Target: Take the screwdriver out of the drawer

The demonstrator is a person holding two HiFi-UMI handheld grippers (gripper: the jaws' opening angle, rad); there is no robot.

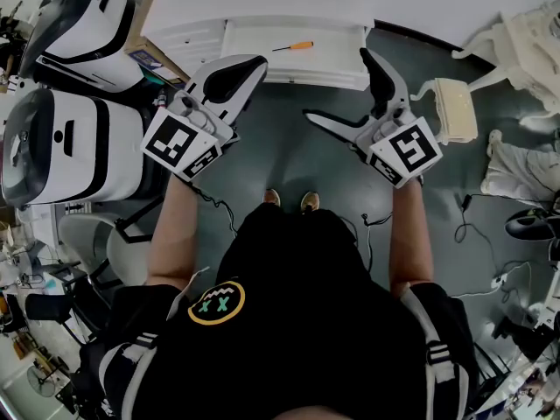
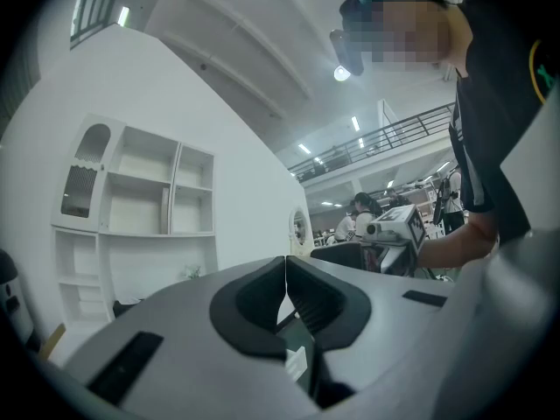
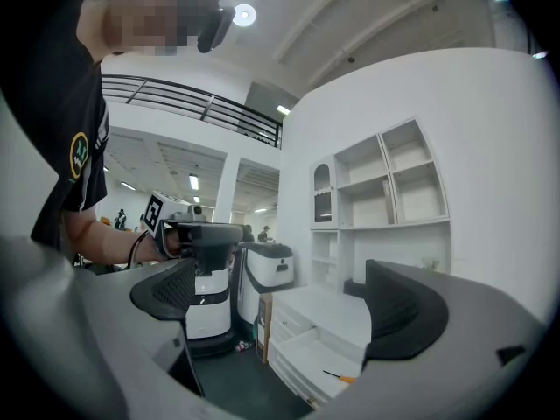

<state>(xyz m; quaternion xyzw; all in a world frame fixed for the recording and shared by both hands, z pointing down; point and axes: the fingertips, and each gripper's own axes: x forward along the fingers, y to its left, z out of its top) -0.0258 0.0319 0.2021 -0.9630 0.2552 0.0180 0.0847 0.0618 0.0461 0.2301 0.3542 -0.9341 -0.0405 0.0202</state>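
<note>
An orange-handled screwdriver lies in the pulled-out white drawer of a low cabinet; the right gripper view shows the screwdriver at the drawer's near edge. My left gripper hangs just in front of the drawer's left part, jaws shut with nothing between them. My right gripper is held in front of the drawer's right end, jaws wide open and empty. In the left gripper view the left gripper points up at a white shelf unit.
Two white service robots stand at the left beside the cabinet. A cream basket and cream furniture sit on the grey floor at the right, with cables trailing nearby. The person's feet are just below the grippers.
</note>
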